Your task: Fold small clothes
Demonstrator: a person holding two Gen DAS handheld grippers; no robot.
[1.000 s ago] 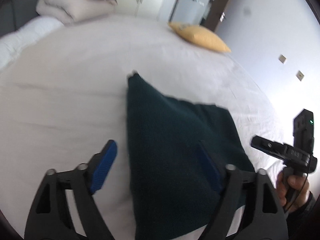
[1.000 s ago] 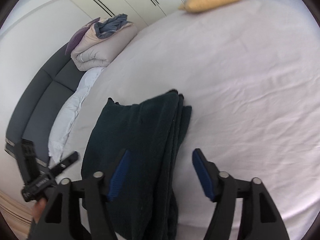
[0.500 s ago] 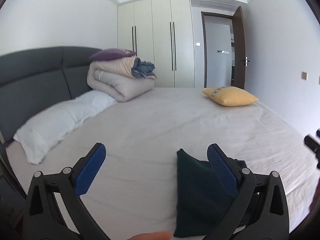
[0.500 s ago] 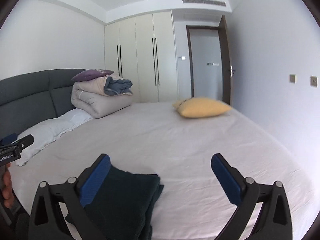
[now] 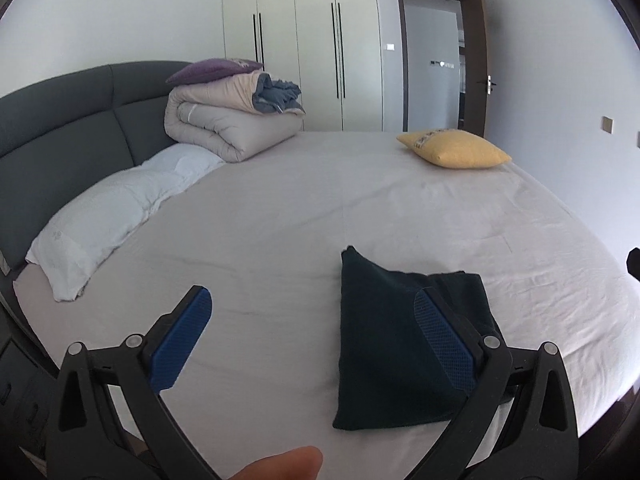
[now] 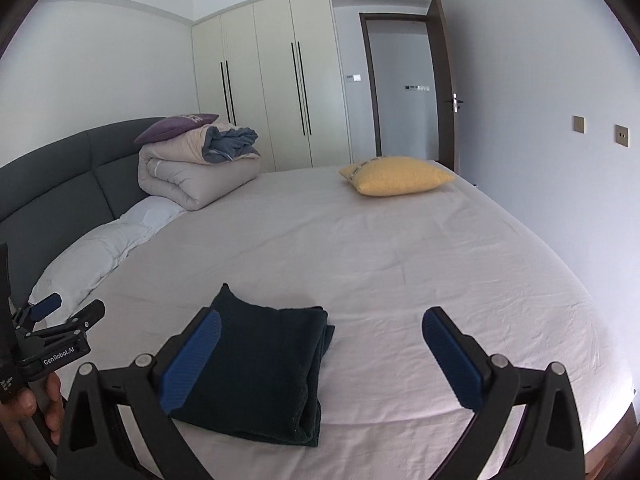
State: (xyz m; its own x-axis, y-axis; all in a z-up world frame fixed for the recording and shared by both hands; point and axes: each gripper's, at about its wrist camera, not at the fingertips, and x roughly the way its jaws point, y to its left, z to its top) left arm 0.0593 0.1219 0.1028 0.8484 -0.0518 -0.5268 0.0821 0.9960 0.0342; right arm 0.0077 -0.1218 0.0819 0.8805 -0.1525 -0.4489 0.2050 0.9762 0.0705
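- The dark green garment [image 6: 260, 364] is seen folded into a thick, layered rectangle on the pale bed sheet [image 6: 400, 264], near the bed's front edge.
- Both tools are held above it, jaws spread wide and empty — the left gripper [image 5: 312, 340] and the right gripper [image 6: 320, 356] grip nothing, their jaws having just been opening.
- One corner is left poking up at the far side; the stacked layers at the right edge could be sprung apart if the plush, towel-like cloth is nudged.
- Ribbed blue pads [image 6: 452, 364] are judged liable to snag such nap — a careless pass could undo the fold.
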